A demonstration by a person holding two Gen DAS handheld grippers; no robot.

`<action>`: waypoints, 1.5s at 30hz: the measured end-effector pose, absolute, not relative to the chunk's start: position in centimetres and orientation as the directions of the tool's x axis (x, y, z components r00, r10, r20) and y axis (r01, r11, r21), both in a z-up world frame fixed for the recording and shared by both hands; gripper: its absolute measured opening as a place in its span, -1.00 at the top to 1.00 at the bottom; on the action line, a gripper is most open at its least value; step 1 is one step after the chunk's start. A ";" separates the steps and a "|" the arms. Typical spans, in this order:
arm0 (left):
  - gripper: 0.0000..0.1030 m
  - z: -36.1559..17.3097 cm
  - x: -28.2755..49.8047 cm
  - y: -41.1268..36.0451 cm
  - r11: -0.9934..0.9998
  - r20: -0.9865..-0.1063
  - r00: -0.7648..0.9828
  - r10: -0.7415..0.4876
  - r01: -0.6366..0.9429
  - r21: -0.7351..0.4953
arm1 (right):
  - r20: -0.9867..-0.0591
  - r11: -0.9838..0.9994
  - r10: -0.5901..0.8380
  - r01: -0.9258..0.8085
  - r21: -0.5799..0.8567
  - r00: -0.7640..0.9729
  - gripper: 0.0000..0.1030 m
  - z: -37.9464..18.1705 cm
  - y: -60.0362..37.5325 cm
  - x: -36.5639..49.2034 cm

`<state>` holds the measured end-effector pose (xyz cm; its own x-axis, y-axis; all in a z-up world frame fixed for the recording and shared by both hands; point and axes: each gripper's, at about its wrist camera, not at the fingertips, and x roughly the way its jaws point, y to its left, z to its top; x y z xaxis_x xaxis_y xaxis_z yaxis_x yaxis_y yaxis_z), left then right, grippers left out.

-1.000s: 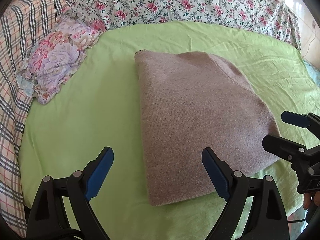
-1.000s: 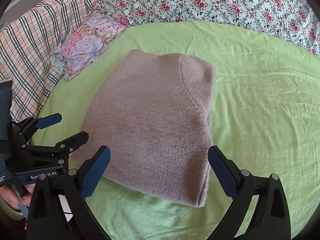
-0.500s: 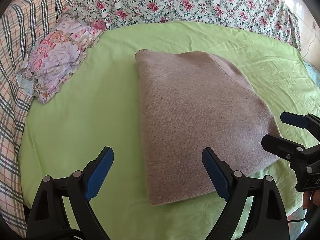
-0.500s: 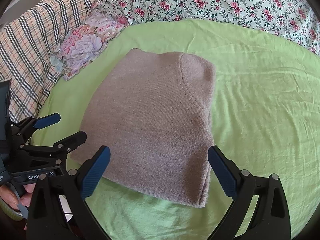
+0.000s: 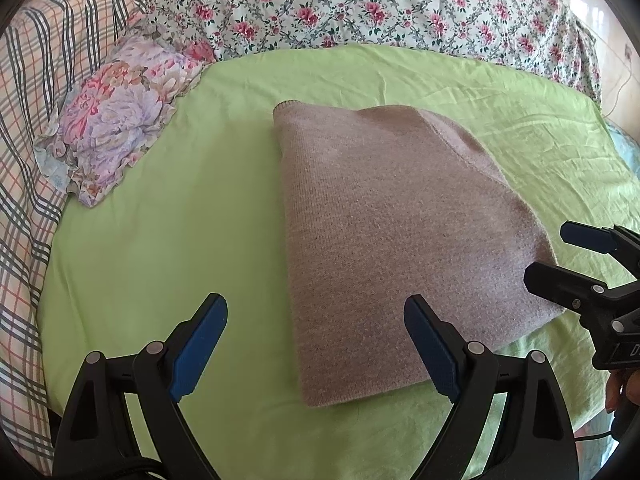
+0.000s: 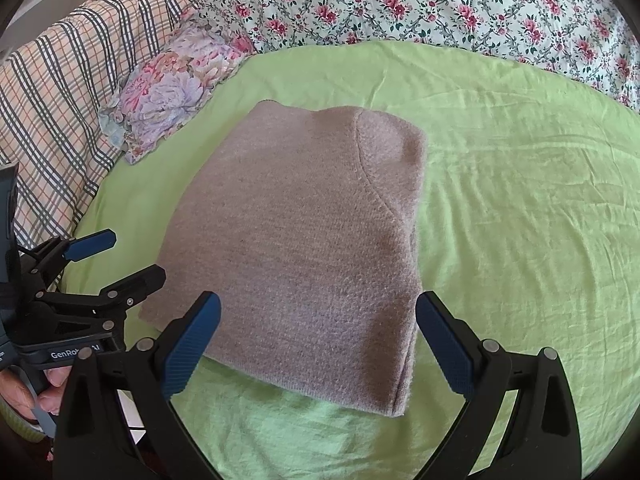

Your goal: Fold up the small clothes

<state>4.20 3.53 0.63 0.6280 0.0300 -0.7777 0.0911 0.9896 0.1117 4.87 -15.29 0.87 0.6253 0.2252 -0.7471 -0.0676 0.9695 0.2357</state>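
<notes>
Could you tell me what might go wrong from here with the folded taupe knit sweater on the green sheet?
1. Both the left gripper and right gripper are open near the folded taupe knit sweater; a shallow pinch may lift only the top layer, undoing the fold.
2. The wrinkled green sheet could get pinched along with it.

I saw the folded sweater (image 5: pixel 392 240) lying flat on the bed (image 5: pixel 180 220), just ahead of both my grippers. A small pillow (image 5: pixel 120 120) sat well to its left, against a plaid blanket (image 5: pixel 36 92). A floral quilt (image 5: pixel 380 4) lay behind them, across the bed's far side.
</notes>
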 end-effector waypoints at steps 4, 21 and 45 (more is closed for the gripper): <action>-0.76 0.7 4.1 3.6 0.990 -0.777 0.629 0.029 0.087 0.108 | -0.747 0.969 0.226 -0.069 0.235 0.625 -0.90 0.9 -15.1 4.8; -0.76 0.8 4.1 3.7 0.990 -0.775 0.631 0.032 0.087 0.112 | -0.747 0.969 0.227 -0.065 0.240 0.624 -0.90 0.7 -15.4 5.0; -0.76 0.9 4.6 2.9 0.990 -0.770 0.637 0.030 0.089 0.112 | -0.731 0.966 0.234 -0.072 0.247 0.641 -0.90 1.5 -15.3 5.5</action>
<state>4.63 2.88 0.93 0.6371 0.0300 -0.7702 0.0888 0.9897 0.1121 5.45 -15.35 1.52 0.6409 0.2343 -0.7310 -0.0718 0.9664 0.2468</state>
